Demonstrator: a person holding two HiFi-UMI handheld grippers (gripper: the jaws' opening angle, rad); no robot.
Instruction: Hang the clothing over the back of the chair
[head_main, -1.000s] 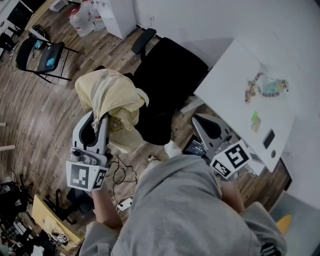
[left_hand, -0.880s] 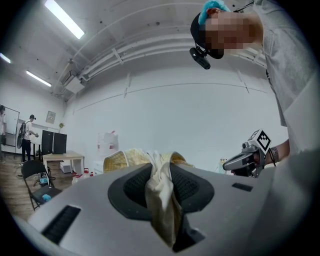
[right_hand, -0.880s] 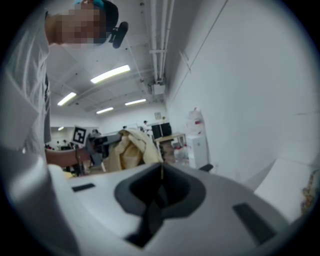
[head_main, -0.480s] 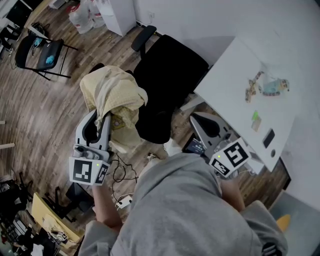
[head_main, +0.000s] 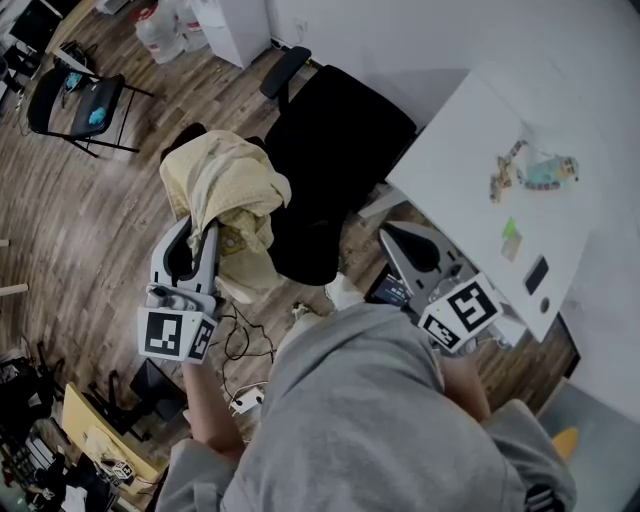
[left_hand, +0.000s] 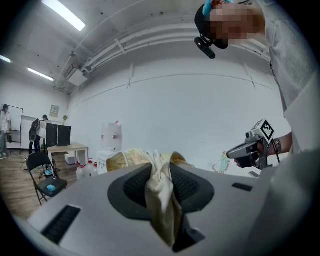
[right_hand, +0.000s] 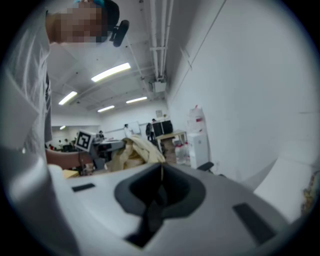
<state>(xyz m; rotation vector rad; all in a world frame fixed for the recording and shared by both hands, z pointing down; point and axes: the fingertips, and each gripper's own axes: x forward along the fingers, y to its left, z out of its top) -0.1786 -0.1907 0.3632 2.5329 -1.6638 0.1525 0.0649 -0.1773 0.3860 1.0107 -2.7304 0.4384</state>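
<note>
A pale yellow garment hangs bunched beside the left edge of the black office chair. I cannot tell whether the cloth rests on the chair. My left gripper is shut on a fold of the garment from below. In the left gripper view the cloth runs down between the two pads of this gripper. My right gripper hangs to the right of the chair, near the desk edge, shut with nothing in it. In its own view the right gripper has its pads meeting, and the garment shows beyond.
A white desk with small items stands at the right, close to the chair. On the wooden floor are a black folding chair, water bottles and cables. A white cabinet is at the back.
My left gripper has sunk a little with the garment still in it, and the cloth has settled slightly. The right gripper has stayed where it was.
</note>
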